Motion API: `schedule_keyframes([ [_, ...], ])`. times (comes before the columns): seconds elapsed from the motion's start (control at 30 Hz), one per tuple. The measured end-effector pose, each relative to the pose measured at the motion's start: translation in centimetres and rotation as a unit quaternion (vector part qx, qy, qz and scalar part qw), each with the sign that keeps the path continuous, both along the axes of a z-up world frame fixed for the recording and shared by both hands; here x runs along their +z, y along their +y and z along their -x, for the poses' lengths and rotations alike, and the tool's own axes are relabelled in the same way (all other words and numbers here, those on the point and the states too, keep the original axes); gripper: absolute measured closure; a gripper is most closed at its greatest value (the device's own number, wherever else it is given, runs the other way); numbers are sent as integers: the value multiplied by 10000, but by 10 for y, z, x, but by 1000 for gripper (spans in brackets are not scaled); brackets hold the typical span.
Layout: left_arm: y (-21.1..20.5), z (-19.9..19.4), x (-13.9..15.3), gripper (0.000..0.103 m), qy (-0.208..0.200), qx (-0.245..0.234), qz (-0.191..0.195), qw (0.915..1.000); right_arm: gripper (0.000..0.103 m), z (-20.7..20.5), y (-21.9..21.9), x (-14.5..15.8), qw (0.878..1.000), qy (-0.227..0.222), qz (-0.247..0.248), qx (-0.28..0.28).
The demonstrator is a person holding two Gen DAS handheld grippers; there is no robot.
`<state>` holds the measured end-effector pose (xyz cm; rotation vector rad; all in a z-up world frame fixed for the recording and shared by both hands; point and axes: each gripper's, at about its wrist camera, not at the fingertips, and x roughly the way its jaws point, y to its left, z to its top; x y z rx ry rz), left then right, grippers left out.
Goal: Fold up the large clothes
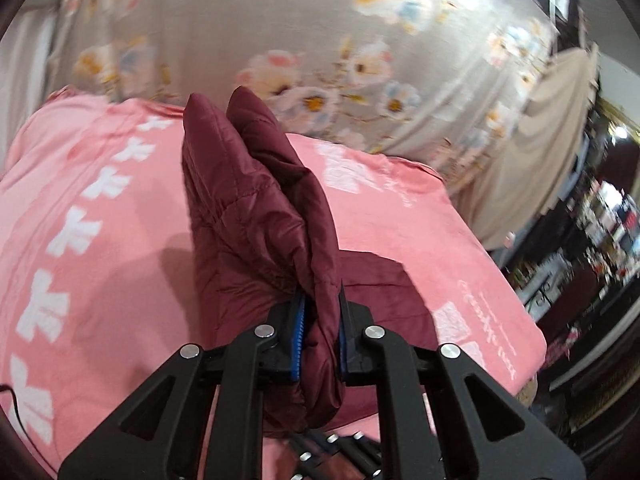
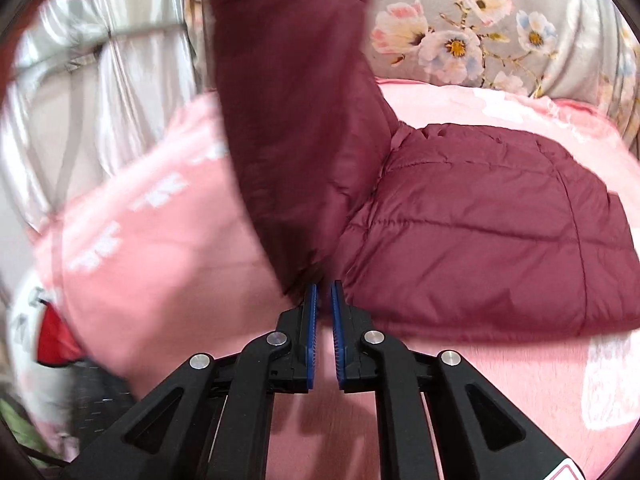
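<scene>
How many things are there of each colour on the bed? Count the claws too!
Dark red: 1, the puffy jacket
Pink: 1, the blanket
Grey with flowers: 1, the bedsheet
Black: 2, the left claw and the right claw
Total: 5

A home bedroom: floral bedsheet [image 1: 280, 32], pink blanket [image 1: 100, 220], curtains [image 2: 100, 80].

each view looks forward and downward along its own gripper's black fingers, close above the bed. the left wrist view faces across the pink blanket [image 1: 100, 220] toward the floral sheet [image 1: 280, 20]. both views share the maroon quilted jacket [image 2: 480, 220], the blanket and the sheet.
</scene>
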<state>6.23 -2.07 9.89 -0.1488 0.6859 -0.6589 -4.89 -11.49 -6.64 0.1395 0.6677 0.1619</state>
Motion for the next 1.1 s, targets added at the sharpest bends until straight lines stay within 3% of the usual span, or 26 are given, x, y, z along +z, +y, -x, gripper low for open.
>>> schedule_keyframes([
  [0.23, -111, -5, -11, 92, 132, -729, -431, 9963, 94, 51, -58, 12, 9984, 63, -285, -475],
  [0.5, -211, -4, -80, 92, 753, -1086, -1134, 9847, 94, 78, -129, 11, 9862, 296, -703, -1470],
  [0.83, -242, -5, -131, 92, 1114, -967, -1493, 9777, 93, 82, -167, 6, 9775, 372, -818, -1908],
  [0.97, -243, -3, -130, 89, 1122, -917, -1549, 9773, 93, 76, -179, 12, 9768, 280, -791, -1969],
  [1.1, -239, -2, -117, 85, 1226, -958, -1345, 9786, 89, 75, -185, 18, 9757, 262, -795, -2025],
])
